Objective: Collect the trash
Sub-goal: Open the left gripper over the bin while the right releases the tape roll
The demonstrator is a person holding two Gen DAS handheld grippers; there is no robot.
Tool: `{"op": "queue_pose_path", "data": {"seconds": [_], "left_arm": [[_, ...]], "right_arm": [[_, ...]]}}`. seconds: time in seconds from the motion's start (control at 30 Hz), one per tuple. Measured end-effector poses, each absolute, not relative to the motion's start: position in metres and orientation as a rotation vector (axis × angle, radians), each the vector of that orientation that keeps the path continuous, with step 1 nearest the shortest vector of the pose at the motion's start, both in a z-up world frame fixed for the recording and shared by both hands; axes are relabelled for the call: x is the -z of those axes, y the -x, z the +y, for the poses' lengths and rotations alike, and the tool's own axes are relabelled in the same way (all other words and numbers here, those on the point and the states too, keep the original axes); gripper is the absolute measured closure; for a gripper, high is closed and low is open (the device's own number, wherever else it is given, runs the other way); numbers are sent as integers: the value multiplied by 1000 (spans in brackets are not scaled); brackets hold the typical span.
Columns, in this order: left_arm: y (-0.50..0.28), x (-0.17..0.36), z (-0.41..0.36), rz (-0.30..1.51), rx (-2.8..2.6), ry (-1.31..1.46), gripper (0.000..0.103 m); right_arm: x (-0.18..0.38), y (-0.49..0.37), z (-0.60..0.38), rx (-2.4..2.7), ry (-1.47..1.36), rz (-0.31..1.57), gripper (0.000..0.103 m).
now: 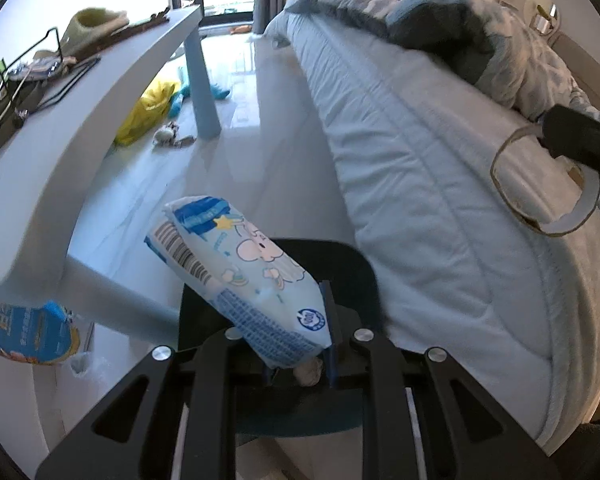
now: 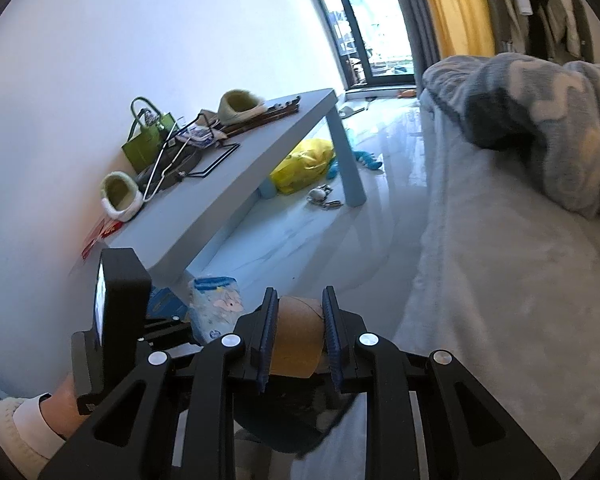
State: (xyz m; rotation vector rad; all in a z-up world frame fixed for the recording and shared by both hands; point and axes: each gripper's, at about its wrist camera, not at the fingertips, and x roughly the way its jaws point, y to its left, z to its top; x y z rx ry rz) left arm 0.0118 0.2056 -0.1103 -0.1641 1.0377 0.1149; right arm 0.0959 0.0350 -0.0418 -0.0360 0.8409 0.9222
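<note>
- Left to right, the left gripper [image 1: 298, 354] comes first: we have its jaws clamped narrow on the lower corner of a pale blue wipes packet [image 1: 236, 276], which sticks up and leftward.
- Below that packet sits a dark bin [image 1: 356, 268] on the floor between the table [image 1: 100, 128] and the bed [image 1: 440, 200]; something pale and crumpled already shows in it, so we judge collection to be under way.
- Our right gripper [image 2: 298, 340] squeezes a brown cardboard tube [image 2: 298, 332] between its blue pads [image 2: 267, 336], just above the same bin.
- Still left, by our reckoning: dropping both pieces in, then the yellow bag [image 2: 304, 164] and small litter beneath the table.
</note>
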Motion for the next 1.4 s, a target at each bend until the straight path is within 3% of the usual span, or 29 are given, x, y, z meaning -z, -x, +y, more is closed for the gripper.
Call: {"op": "queue_pose_path", "data": {"seconds": [0.5,0.57,0.73,1.17,1.27,1.4], "left_arm": [[5,155,240,1182,-123,214,81],[7,163,242,1208,-119,210,78],[13,164,248,1216,-128,211,52],[22,107,267,1001,-134,278,41],[25,93,271,949,-122,305,32],[27,81,275,895,-128,318,31]], "right_arm": [[67,-92,80,-953,75,886,80],[70,-92,86,-957,83,893,80],[80,-91,95,-953,103,910,80],[114,-94,111,-918,154,980,80],[125,-94,116,-912,165,1004,80],[144,-96,121,-893,184,1050,80]]}}
